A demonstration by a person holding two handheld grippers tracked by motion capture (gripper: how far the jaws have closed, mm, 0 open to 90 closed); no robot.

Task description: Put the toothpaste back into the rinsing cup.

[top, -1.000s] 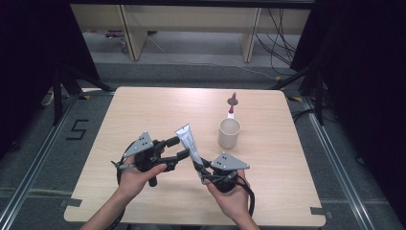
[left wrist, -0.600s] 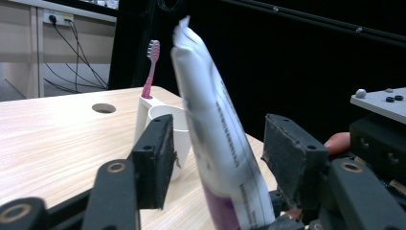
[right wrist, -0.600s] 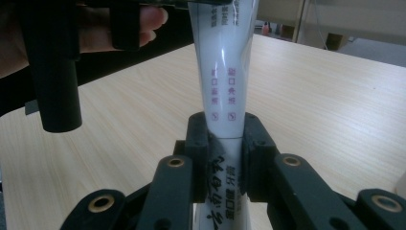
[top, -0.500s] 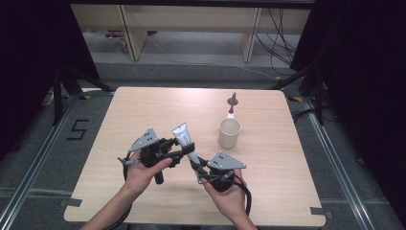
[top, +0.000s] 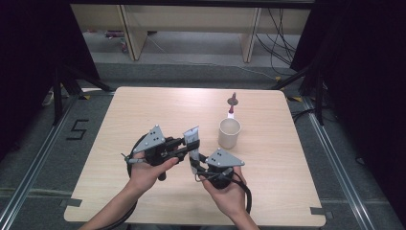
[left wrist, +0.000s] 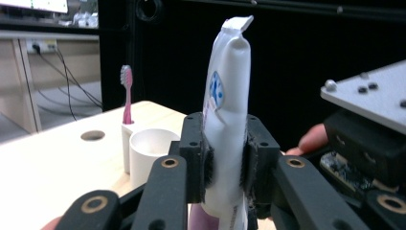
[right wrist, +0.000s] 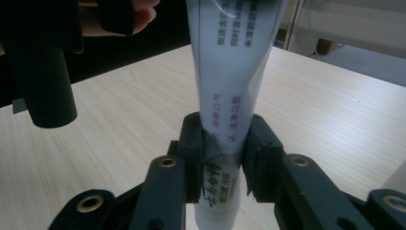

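Observation:
A white toothpaste tube [top: 192, 138] stands nearly upright above the table's front middle, held between both grippers. In the left gripper view my left gripper [left wrist: 225, 163] is shut on the tube's [left wrist: 226, 96] middle; its jaws have just been closing onto it, and the pads dent its sides. My right gripper [right wrist: 224, 153] grips the tube [right wrist: 232, 67] lower down, near the printed end. Its jaws have just been opening slightly, and the pads still touch the tube. From above, the left gripper [top: 189, 146] comes in from the left and the right gripper [top: 196, 163] from below.
A white cup [top: 229, 132] stands right of the grippers on the wooden table [top: 143, 110]. Behind it a pink toothbrush [top: 232, 102] stands upright in a small holder. Dark frames and floor rails surround the table.
My left gripper moved right to the tube and its jaws closed on it. The tube stands more upright now. The right hand stayed in place.

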